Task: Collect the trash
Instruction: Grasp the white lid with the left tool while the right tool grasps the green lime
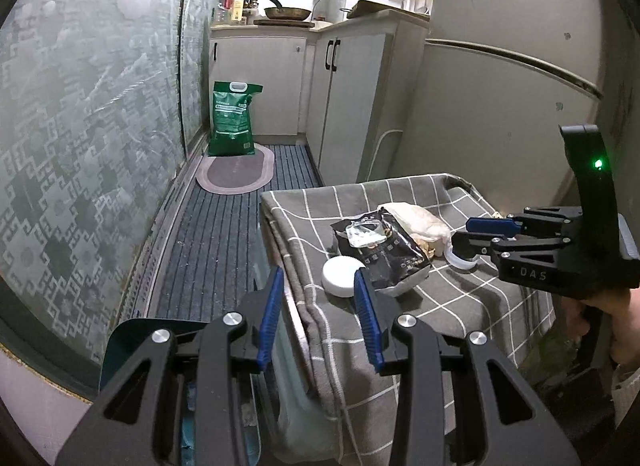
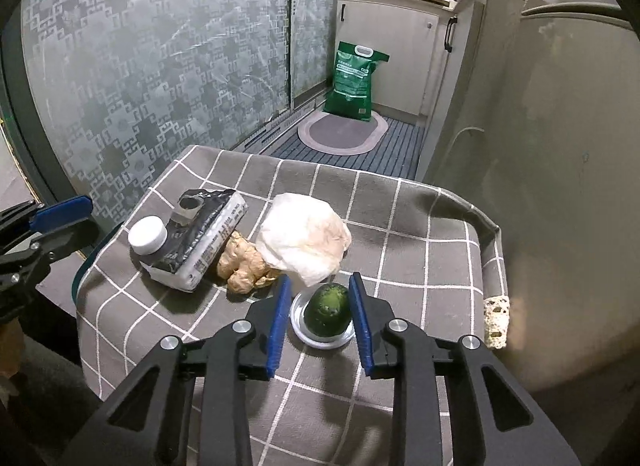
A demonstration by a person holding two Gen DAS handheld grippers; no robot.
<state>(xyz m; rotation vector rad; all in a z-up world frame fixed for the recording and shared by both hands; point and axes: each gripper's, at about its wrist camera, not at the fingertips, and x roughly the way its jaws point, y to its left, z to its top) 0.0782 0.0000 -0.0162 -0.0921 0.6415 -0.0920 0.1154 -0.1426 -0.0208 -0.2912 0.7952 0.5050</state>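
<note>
Barely begun, judging by the spread on the grey checked tablecloth (image 2: 400, 225): every piece of rubbish lying loose on it, nothing lifted, no bin or bag for the trash visible in either view.

Taking the crumpled white paper wrapper (image 2: 304, 238) as landmark: just left of it and touching, a knobbly beige piece of ginger (image 2: 244, 262); further left, a flattened black-and-white carton (image 2: 200, 242) with a round white cap (image 2: 147, 234) at its near end; directly in front, toward the camera, a small clear round lid (image 2: 320, 340) carrying a dark green rounded fruit remnant (image 2: 328, 308).

Right gripper (image 2: 320, 306) lowered astride that green remnant, blue pads on either side, narrow gaps showing, so not yet clamped; jaws part-way shut, holding nothing.

Left gripper (image 1: 318, 298) left of the wrapper, out past the carton at the cloth's edge, jaws apart and empty, one pad close by the white cap.

Likely first pick: the green remnant, perhaps with its lid. Left to do: everything, meaning remnant, lid, ginger, wrapper, carton and cap.
</note>
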